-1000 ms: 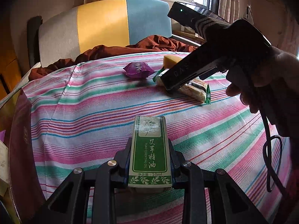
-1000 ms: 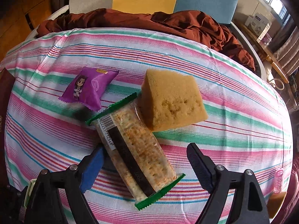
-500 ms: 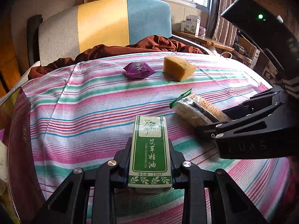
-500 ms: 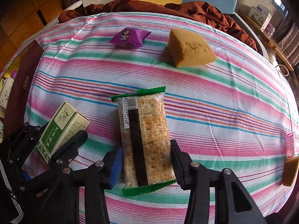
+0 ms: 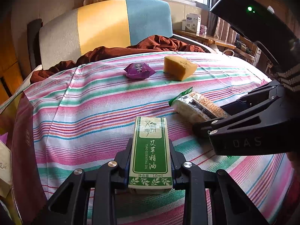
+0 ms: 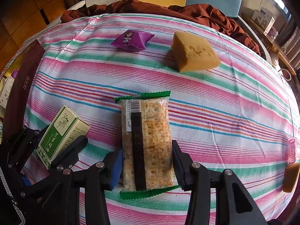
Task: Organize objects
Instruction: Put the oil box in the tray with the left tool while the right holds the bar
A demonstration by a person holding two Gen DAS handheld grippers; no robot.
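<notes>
Left wrist view: the left gripper (image 5: 151,161) is clamped on a green essential-oil box (image 5: 151,154), long axis pointing straight ahead along the fingers, low over the striped cloth (image 5: 93,101). Just right of the box lies the cracker pack (image 5: 196,106), the right gripper (image 5: 225,120) reaching in level from the right.

Right wrist view: the right gripper (image 6: 147,166) grips the cracker pack (image 6: 148,142), long axis forward along the fingers, on the cloth. The box (image 6: 61,133) sits just left of it, angled forward-right. Beyond the pack lie a purple sachet (image 6: 132,40) and a yellow sponge (image 6: 195,53).

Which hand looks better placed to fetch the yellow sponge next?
Probably the right. Both grippers are occupied: the left gripper holds the green box, the right gripper the cracker packet. But the sponge lies ahead on the right gripper's side.
</notes>
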